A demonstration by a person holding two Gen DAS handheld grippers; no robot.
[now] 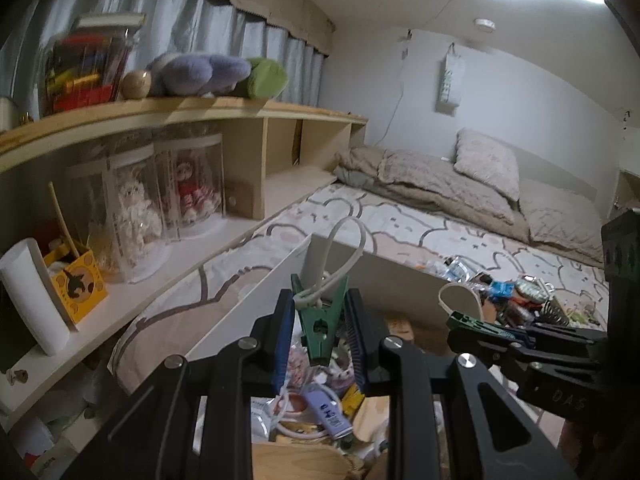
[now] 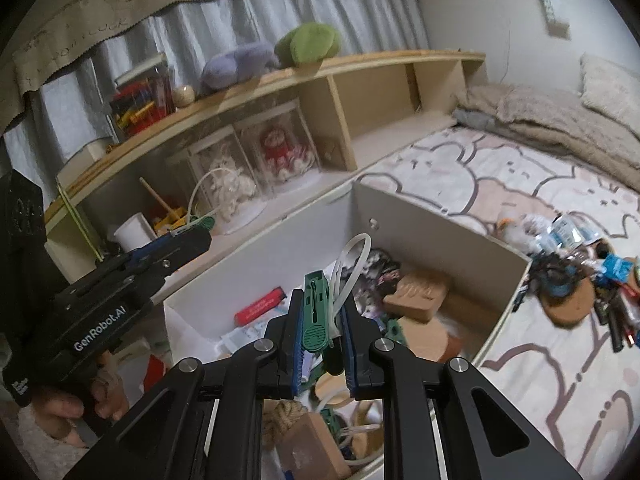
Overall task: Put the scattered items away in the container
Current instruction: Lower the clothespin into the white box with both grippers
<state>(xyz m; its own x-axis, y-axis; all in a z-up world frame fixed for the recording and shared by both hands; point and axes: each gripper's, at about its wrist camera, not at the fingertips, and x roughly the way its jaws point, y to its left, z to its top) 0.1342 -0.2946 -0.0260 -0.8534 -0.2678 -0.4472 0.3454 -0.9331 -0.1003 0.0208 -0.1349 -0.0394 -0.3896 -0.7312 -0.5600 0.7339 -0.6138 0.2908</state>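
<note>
My left gripper (image 1: 319,300) is shut on a green clip (image 1: 318,332) with a white looped tie (image 1: 344,248) through it, above the open white box (image 1: 240,304). My right gripper (image 2: 322,300) is shut on a second green clip (image 2: 316,320), also with a white loop (image 2: 352,264), over the same box (image 2: 440,240). Each gripper shows in the other's view: the right gripper (image 1: 460,320) at the right, the left gripper (image 2: 200,232) at the left, held by a hand (image 2: 60,408). The box holds a jumble of small items, among them a cork block (image 2: 416,292) and a red bar (image 2: 260,306).
The box stands on a patterned bedsheet (image 2: 500,184). A heap of scattered small items (image 2: 592,280) lies on the sheet to its right. A wooden shelf unit (image 1: 120,208) with doll cases, a white roll and plush toys runs along the left. Pillows and blankets (image 1: 460,176) lie at the far end.
</note>
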